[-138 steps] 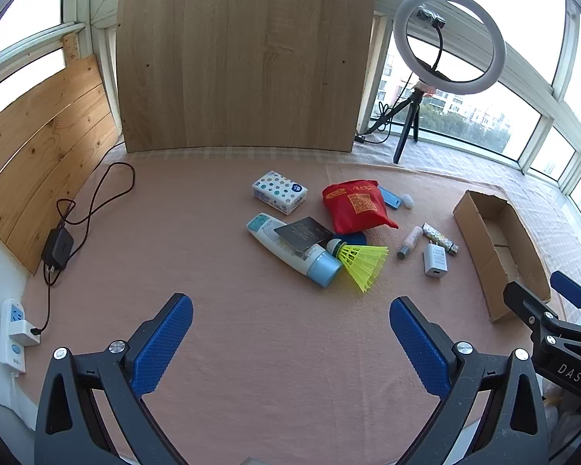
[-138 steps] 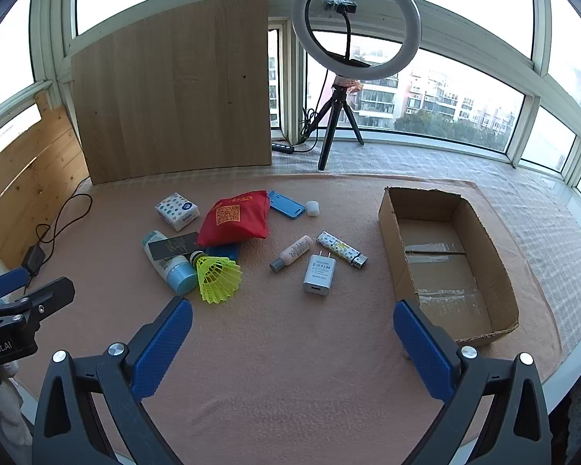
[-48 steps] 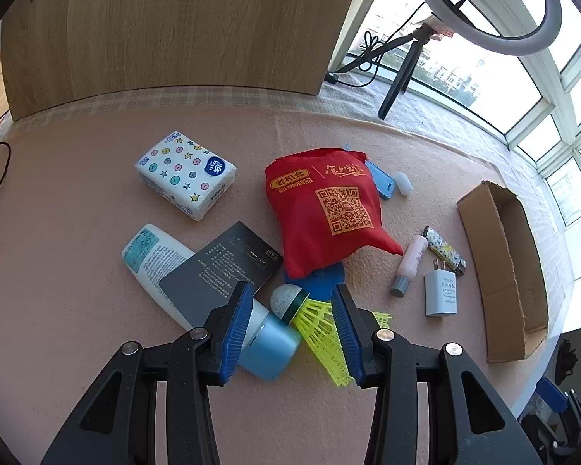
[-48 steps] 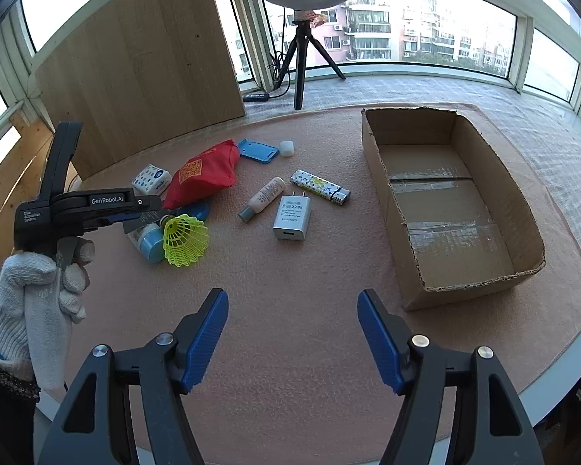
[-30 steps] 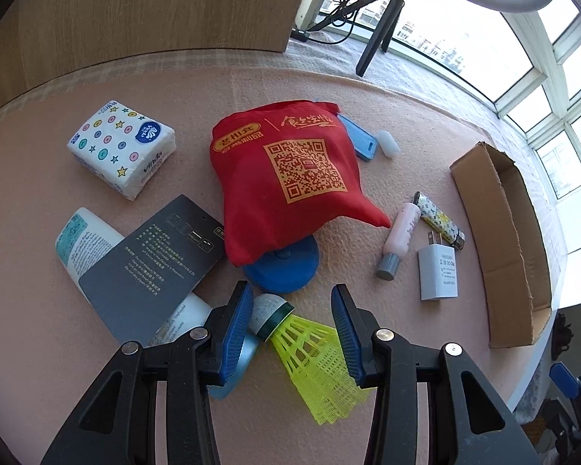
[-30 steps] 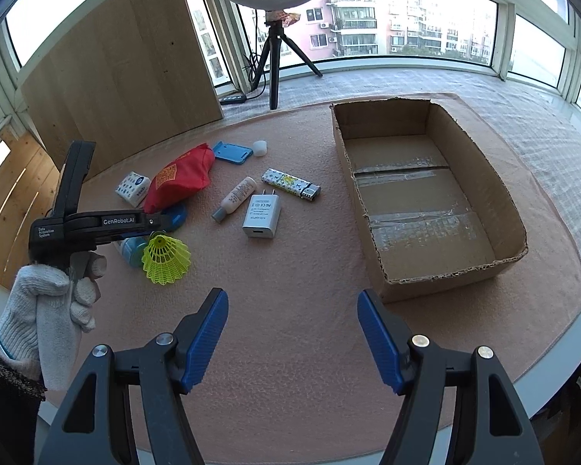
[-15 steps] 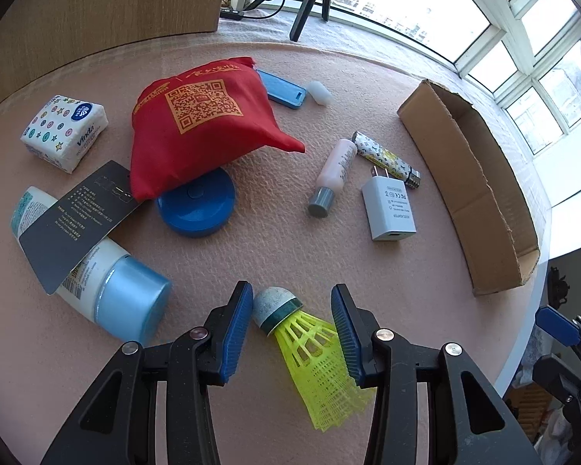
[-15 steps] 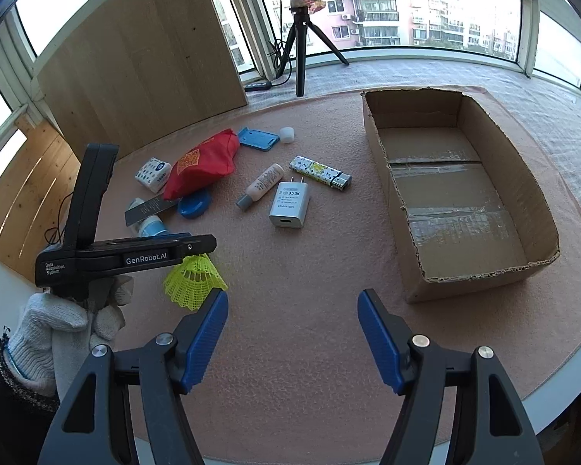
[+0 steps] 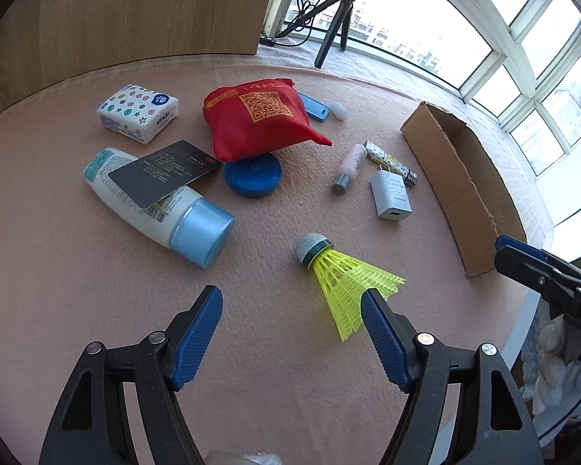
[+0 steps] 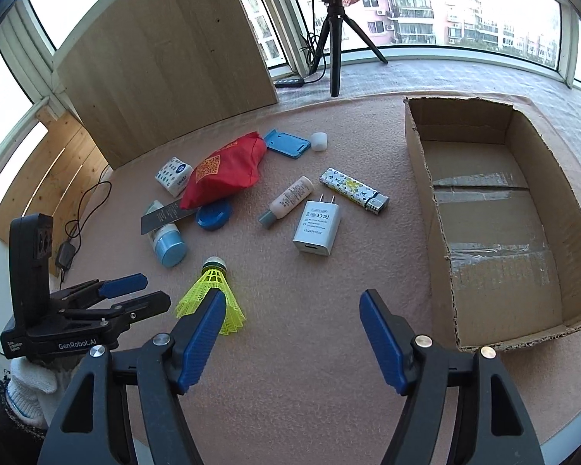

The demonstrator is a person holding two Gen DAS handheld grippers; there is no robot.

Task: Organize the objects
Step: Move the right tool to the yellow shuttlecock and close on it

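Our left gripper (image 9: 290, 310) gapes empty over the shuttlecock (image 9: 341, 275) lying mid-mat; the right gripper (image 10: 292, 310) gapes too — the box (image 10: 418, 178) at the mat's right edge holds nothing, everything's left.

1. The left tool (image 9: 290, 310) now stands spread wide; half a second ago it gripped the shuttlecock (image 9: 341, 271).
2. The shuttlecock lies free on the worktop (image 9: 77, 290), apart from the lotion tube (image 9: 162, 209) it earlier touched.

Bright window daylight, sharp, fisheye-warped edges
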